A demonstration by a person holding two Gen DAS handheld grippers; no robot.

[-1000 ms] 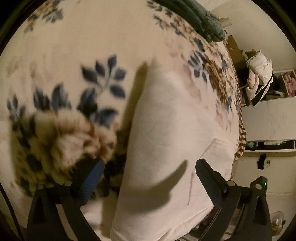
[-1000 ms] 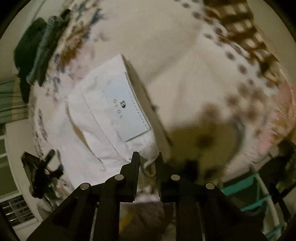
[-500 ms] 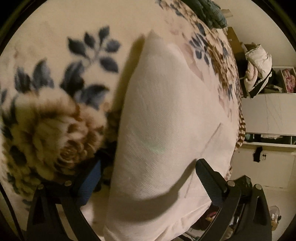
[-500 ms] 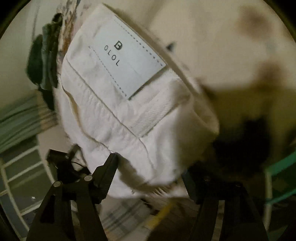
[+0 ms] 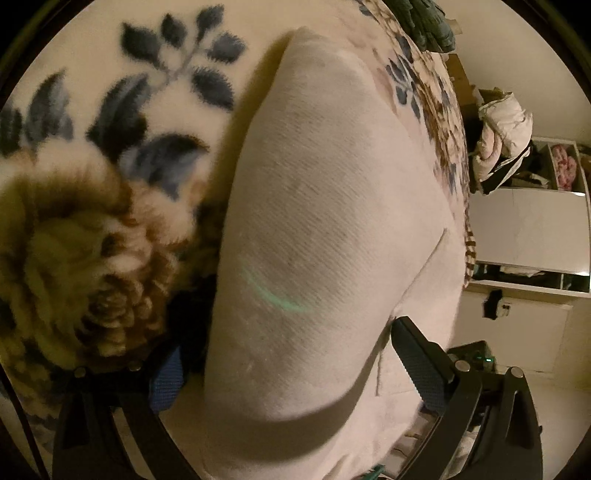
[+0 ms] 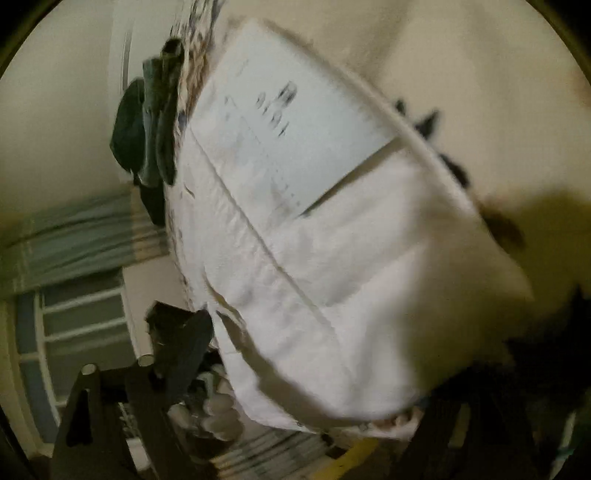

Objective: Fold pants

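The white pants [image 5: 325, 229] lie folded on a floral fleece blanket [image 5: 92, 184]. In the left wrist view they fill the middle, and my left gripper [image 5: 291, 373] is open with a finger on each side of the near end. In the right wrist view the waistband end with a pale brand patch [image 6: 295, 136] fills the frame, blurred. My right gripper [image 6: 332, 369] is open; its left finger [image 6: 184, 354] shows beside the cloth, and the right finger is hidden in shadow.
A dark green folded garment [image 5: 428, 18] lies at the far end of the bed, also in the right wrist view [image 6: 151, 122]. White shelving with clothes [image 5: 528, 206] stands to the right. A window with curtain [image 6: 74, 258] shows at left.
My right gripper has opened from shut and moved in close over the waistband end. My left gripper has moved forward, so the pants fill more of its view.
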